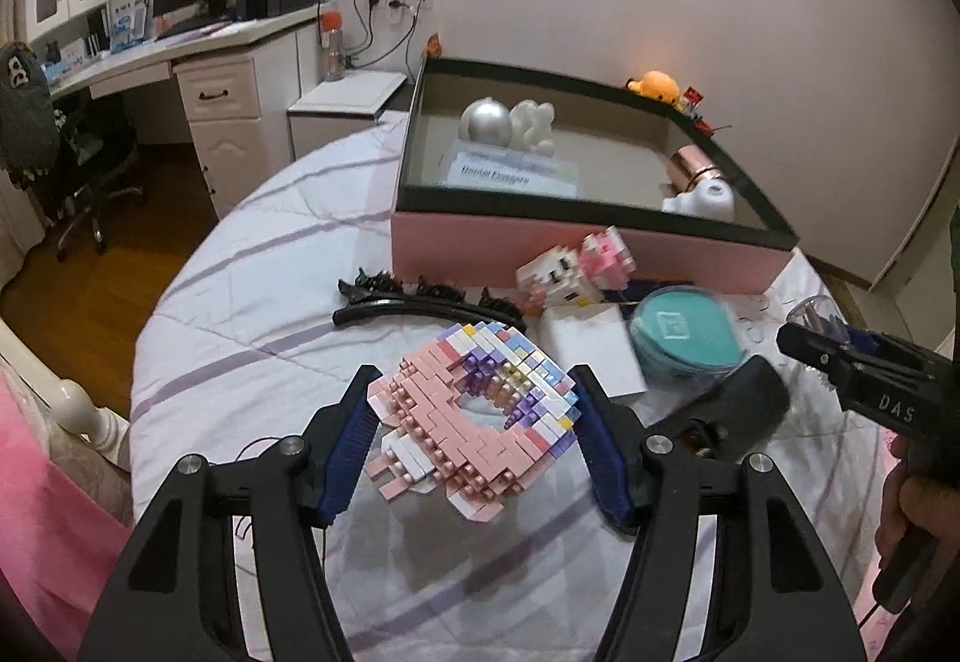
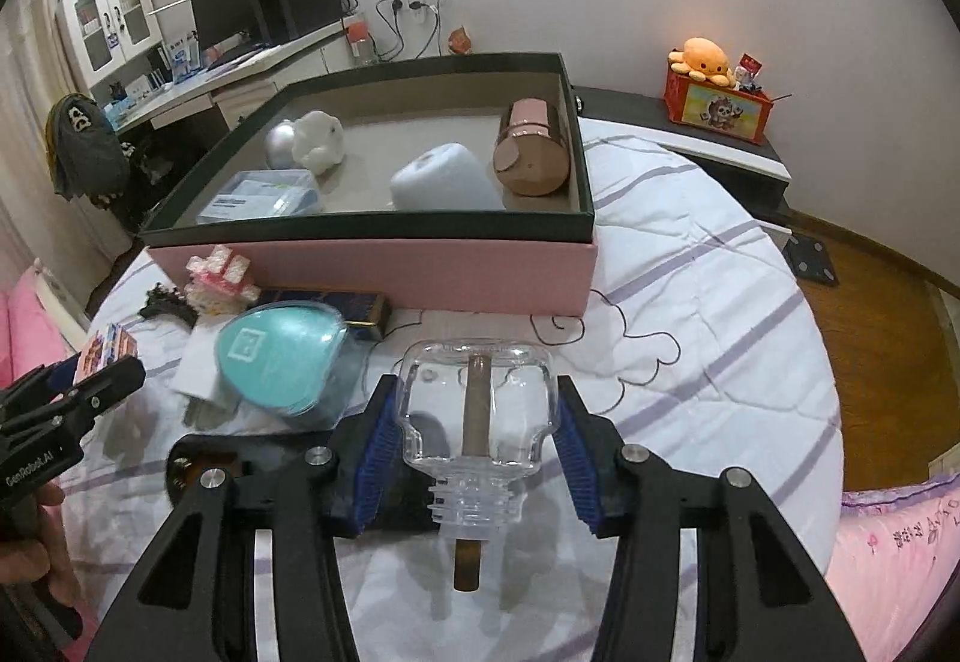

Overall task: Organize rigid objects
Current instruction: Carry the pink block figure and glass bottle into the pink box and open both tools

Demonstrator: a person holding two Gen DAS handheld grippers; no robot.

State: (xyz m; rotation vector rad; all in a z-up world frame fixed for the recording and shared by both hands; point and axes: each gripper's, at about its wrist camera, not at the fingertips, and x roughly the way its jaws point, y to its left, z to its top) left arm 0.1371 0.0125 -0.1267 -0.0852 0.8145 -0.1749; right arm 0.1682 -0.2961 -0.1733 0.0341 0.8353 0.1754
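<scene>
My left gripper (image 1: 475, 380) is shut on a pink, white and purple ring-shaped block model (image 1: 456, 422), held above the bed cover. My right gripper (image 2: 477, 383) is shut on a clear glass bottle (image 2: 432, 422) with a brown stick (image 2: 475, 422) inside it, its neck pointing toward the camera. The pink box with a dark rim (image 1: 588, 218) (image 2: 360, 233) stands beyond both and holds a silver ball (image 1: 486, 122), a white figure (image 1: 534, 125), a flosser pack (image 1: 510, 173) and a rose-gold cylinder (image 2: 531, 152). The right gripper (image 1: 840, 362) shows at the right edge of the left wrist view.
On the striped bed cover (image 2: 690, 302) in front of the box lie a teal heart-shaped case (image 1: 684, 332) (image 2: 282, 356), a white card (image 1: 591, 356), a black hairband (image 1: 420, 302), a small pink-white block figure (image 1: 576, 266) and a black object (image 1: 744, 404). A desk (image 1: 180, 50) stands to the left.
</scene>
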